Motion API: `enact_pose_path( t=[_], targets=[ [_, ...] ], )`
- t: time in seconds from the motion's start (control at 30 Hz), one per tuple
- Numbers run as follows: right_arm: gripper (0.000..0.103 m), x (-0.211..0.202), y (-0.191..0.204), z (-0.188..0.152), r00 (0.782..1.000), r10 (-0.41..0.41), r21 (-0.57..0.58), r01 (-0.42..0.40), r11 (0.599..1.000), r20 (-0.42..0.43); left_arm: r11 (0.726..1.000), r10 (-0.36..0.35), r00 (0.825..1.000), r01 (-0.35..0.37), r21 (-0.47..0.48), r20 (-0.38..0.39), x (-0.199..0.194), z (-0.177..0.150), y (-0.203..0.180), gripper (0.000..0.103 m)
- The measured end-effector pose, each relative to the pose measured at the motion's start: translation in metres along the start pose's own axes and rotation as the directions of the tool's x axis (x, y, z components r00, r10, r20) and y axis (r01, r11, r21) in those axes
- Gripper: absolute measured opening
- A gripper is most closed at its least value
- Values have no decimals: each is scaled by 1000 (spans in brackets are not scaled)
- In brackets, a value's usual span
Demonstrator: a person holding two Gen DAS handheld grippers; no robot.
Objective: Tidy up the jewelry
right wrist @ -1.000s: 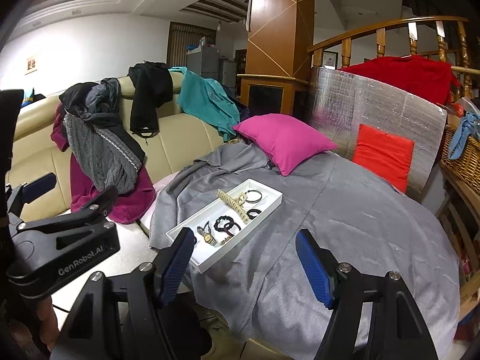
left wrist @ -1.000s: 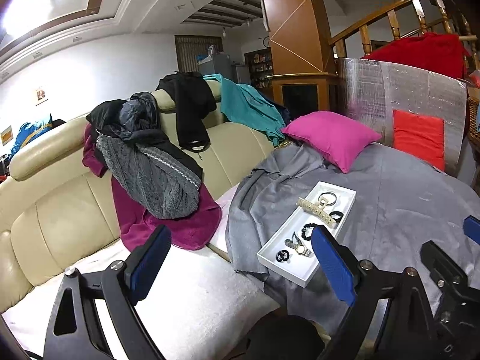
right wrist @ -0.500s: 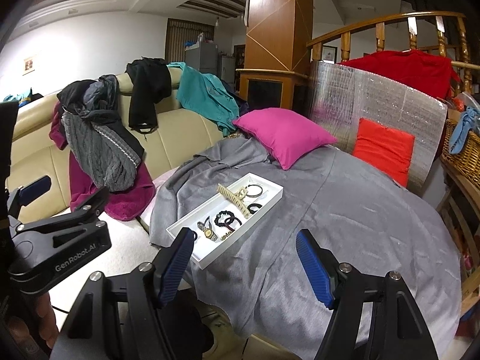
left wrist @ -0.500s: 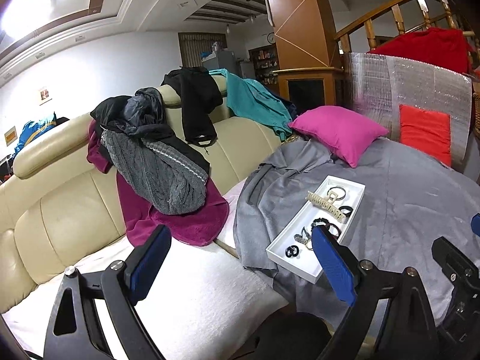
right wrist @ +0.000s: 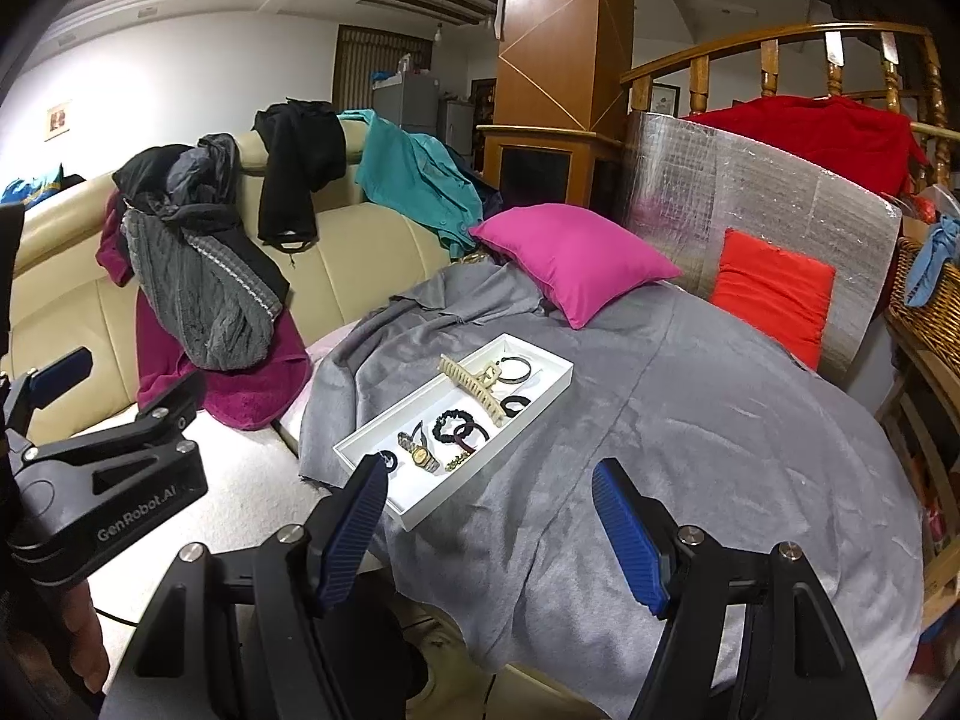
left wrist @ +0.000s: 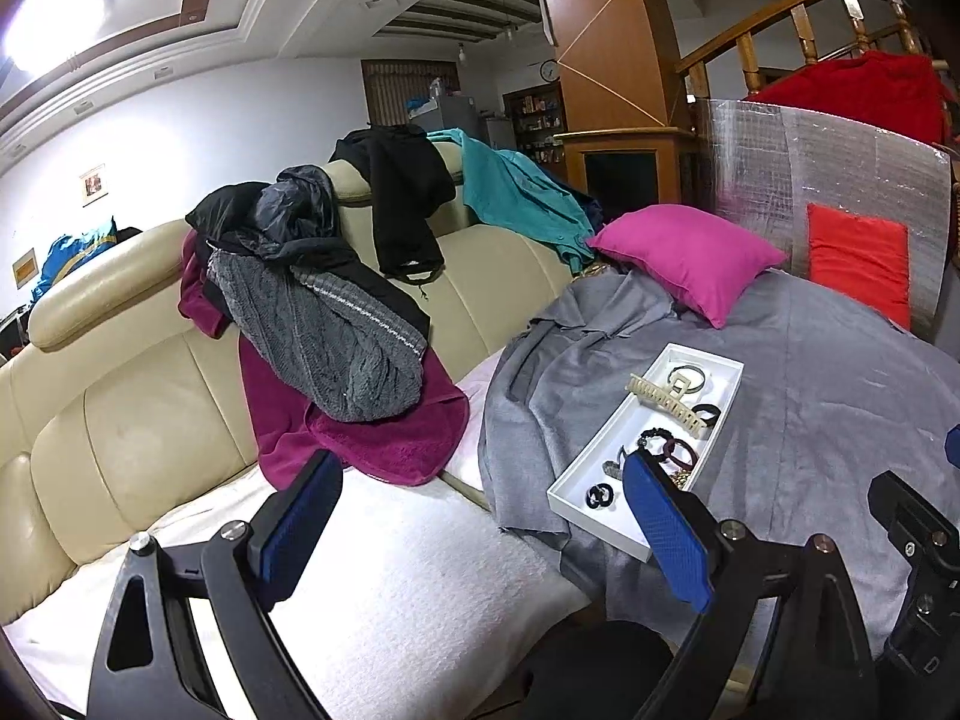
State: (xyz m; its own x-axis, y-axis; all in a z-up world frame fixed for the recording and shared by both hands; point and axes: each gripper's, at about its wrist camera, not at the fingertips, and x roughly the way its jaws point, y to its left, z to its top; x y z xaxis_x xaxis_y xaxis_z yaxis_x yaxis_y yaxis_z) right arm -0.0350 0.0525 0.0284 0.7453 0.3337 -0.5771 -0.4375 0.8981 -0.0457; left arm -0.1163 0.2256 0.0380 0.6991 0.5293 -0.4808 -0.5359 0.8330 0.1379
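A long white tray (left wrist: pixel 600 525) (right wrist: pixel 390 426) lies on a table draped in grey cloth (right wrist: pixel 690 420). In the tray lie a cream hair claw (left wrist: pixel 666 399) (right wrist: pixel 471 387), a black hoop (right wrist: pixel 515 369), a black beaded bracelet (right wrist: pixel 447 423), a gold-faced watch (right wrist: pixel 420 453) and small black rings (left wrist: pixel 600 495). My left gripper (left wrist: pixel 480 468) hangs open and empty over the sofa seat, short of the tray's near left end. My right gripper (right wrist: pixel 489 471) stands open and empty just in front of the tray's near edge.
A beige sofa (left wrist: pixel 120 408) at the left carries piled clothes (left wrist: pixel 336 336) and a white seat cover. A pink cushion (right wrist: pixel 570 258) and a red cushion (right wrist: pixel 768 294) rest at the table's far side against a silver foil board. A wicker basket (right wrist: pixel 924 312) stands at the right.
Both views have drifted only slightly. The grippers stay open and the jewelry lies as before.
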Motion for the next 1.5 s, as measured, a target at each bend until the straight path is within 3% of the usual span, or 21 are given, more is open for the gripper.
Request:
enact_pose_path(
  t=[1.5],
  targets=[
    [75,3,8,1,1000,-9,-4,9,1000,2,1000,-3,1000,3,4,-2,0,-3,-3,94]
  ],
)
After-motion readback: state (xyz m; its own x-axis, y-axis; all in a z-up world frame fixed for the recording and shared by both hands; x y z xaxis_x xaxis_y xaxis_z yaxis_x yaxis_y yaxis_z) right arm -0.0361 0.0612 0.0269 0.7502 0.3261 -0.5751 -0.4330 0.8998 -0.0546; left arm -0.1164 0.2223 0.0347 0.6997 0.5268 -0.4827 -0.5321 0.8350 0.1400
